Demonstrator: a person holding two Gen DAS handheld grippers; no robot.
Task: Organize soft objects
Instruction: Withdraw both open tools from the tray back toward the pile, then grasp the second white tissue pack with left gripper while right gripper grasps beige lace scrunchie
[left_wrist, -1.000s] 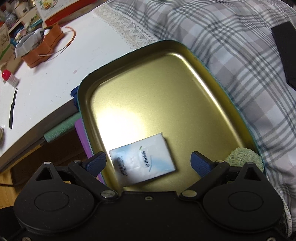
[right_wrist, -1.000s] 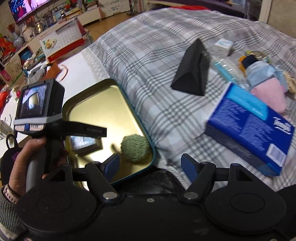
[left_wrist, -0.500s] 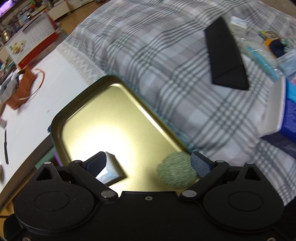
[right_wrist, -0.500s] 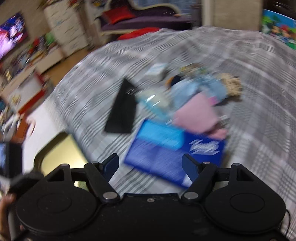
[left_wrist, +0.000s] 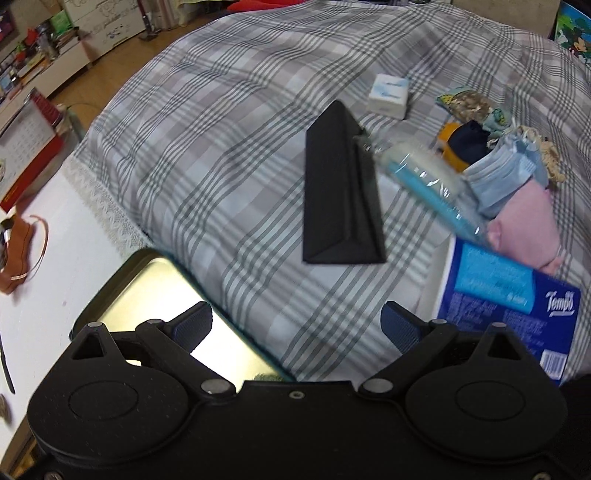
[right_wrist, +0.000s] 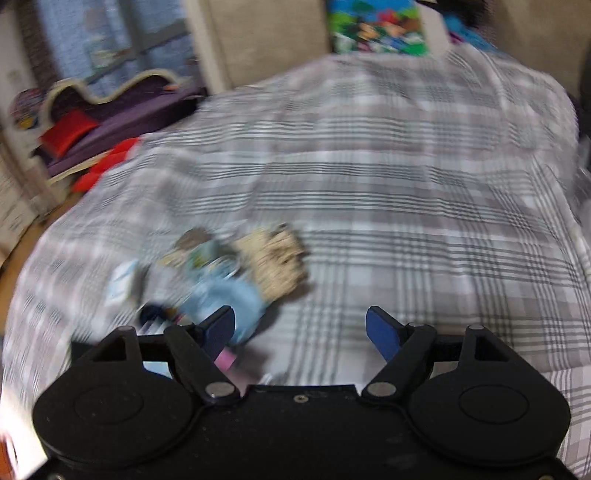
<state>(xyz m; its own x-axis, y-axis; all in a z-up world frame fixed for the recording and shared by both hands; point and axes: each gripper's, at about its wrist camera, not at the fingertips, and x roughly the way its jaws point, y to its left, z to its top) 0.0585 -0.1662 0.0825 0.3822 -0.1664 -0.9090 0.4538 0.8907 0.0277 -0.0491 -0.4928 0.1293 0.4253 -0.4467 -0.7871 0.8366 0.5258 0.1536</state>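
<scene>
grippers hang empty above a plaid bed (left_wrist: 236, 177), both pointing down toward a heap of soft goods. the left gripper (left_wrist: 297, 326) stands spread wide with nothing between its pads. the right gripper (right_wrist: 301, 330), seen through heavy blur, is opening its jaws over bare quilt, also with nothing between them.

taking the black case (left_wrist: 340, 199) as landmark: a gold tray (left_wrist: 147, 288) lies off its near left corner at the bed's edge, partly hidden behind the left gripper. a small white pack (left_wrist: 389, 94) sits just beyond the case's far end. to the case's right lies the heap: a clear-wrapped blue packet (left_wrist: 424, 181) touching the case, blue masks (left_wrist: 506, 177), a pink cloth (left_wrist: 524, 229), a dark blue roll (left_wrist: 469, 142) and a patterned pouch (left_wrist: 469, 105). a blue tissue box (left_wrist: 509, 310) rests near the case's right front, just against the pink cloth.

in the right view the heap sits left of the jaws; only the masks (right_wrist: 225, 299) and a cream, fuzzy item (right_wrist: 277, 262) read clearly.

judging by looks, these pieces are light and limp and will sag or bunch when lifted. a pinch at the thick folded middle should hold better than an edge. the wrapped packet looks slick, so a grip across its narrow width seems safest.
</scene>
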